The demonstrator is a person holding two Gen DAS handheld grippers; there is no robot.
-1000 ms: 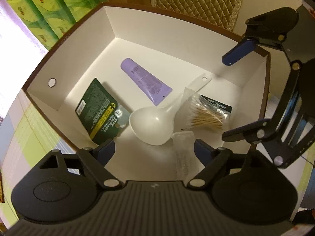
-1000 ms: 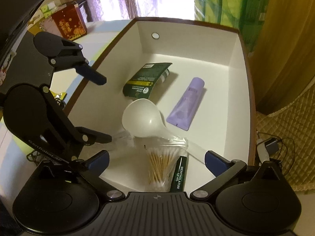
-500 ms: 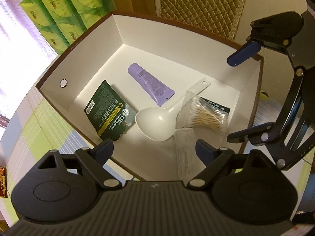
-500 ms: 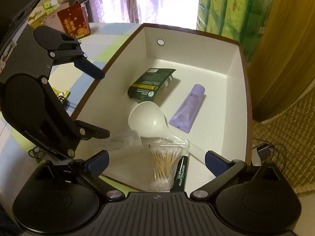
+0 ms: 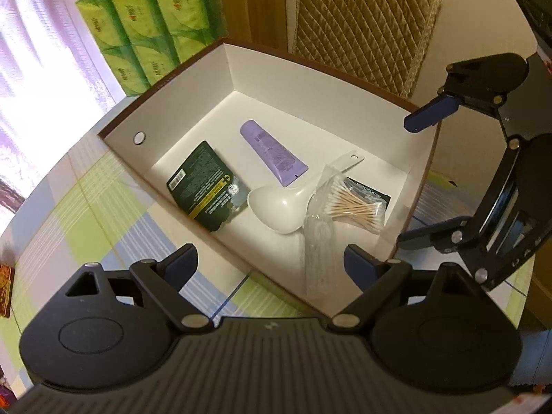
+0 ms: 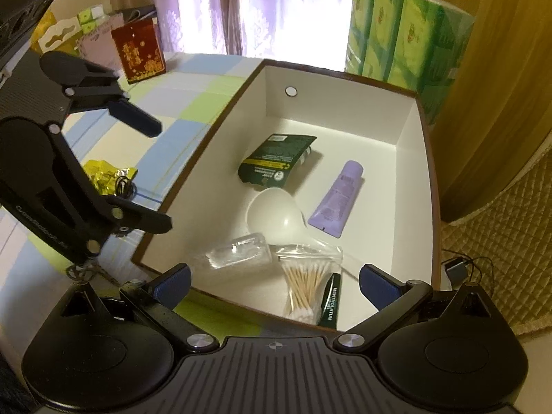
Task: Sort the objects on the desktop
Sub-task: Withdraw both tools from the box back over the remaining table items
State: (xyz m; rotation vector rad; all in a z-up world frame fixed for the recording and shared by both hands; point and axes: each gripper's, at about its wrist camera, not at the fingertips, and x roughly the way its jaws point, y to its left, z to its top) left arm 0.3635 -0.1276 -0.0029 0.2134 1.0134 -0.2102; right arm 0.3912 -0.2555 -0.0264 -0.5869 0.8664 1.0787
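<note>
Left gripper, right gripper above box, fingers wide apart, empty. Risk: cotton swab bag snagging spoon if lifted.

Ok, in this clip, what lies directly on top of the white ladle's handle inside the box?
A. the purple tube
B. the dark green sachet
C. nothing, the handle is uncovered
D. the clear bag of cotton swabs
D: the clear bag of cotton swabs lies across the white ladle's handle in the box, while the purple tube and the dark green sachet lie apart from the handle.
</note>
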